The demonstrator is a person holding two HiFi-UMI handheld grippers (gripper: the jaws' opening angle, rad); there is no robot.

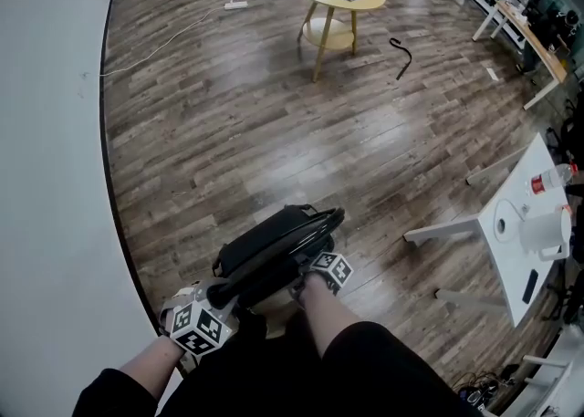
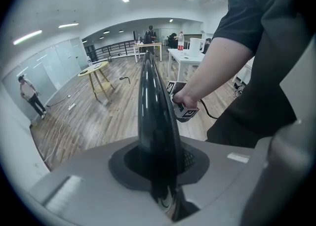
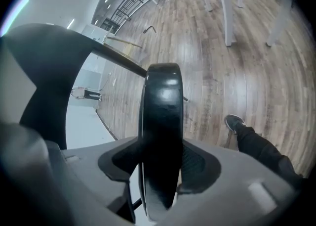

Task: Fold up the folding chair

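Brown wood-plank floor (image 1: 274, 132) fills the frame. At lower centre, the black folding chair (image 1: 274, 244) looks collapsed flat, with the left claw (image 1: 221, 300) and the right claw (image 1: 308, 271) each clamped on its edge. Probably only setting it down remains.

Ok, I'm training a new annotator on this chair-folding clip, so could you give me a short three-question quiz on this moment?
1. True or false: the left gripper and the right gripper are both shut on the folding chair.
2. Where does the round yellow table stand? A) touching the chair B) apart from it, farther across the wooden floor C) tipped on its side
3. Fill in: the chair is ____ in colour.
Key: 1 true; 2 B; 3 black.
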